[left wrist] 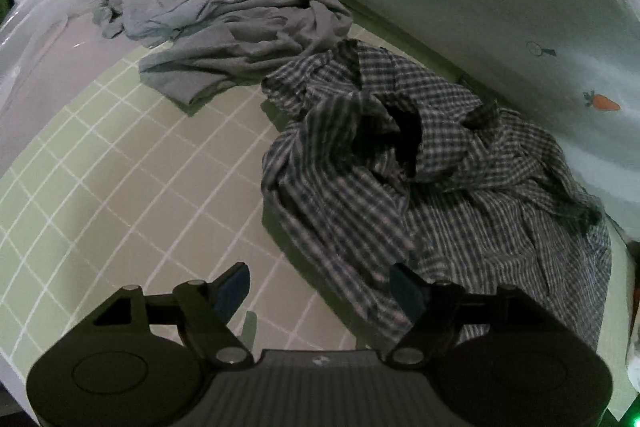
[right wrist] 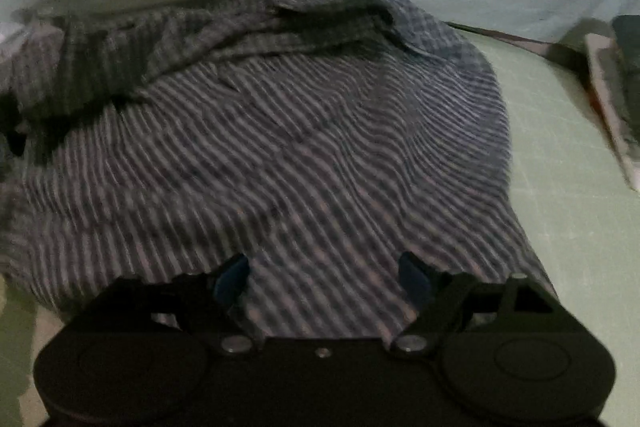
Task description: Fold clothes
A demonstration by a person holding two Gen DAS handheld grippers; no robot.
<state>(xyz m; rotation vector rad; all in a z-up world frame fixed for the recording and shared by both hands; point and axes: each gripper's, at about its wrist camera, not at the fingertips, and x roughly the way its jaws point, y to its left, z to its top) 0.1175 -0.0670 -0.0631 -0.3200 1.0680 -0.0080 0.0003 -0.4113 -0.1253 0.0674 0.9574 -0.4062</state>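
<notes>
A crumpled dark checked shirt (left wrist: 420,179) lies on a green grid mat (left wrist: 120,167), to the right of centre in the left wrist view. My left gripper (left wrist: 320,291) is open and empty, just in front of the shirt's near hem. In the right wrist view the same shirt (right wrist: 280,147) fills the middle, bunched at its far edge. My right gripper (right wrist: 326,275) is open, low over the shirt's near part, with nothing held between its fingers.
A crumpled grey garment (left wrist: 240,23) lies farther back on the mat. A pale sheet with carrot prints (left wrist: 520,7) rises behind the clothes. A whitish surface (left wrist: 48,39) borders the mat at left. Some blurred items (right wrist: 612,83) lie at the right edge of the mat (right wrist: 568,187).
</notes>
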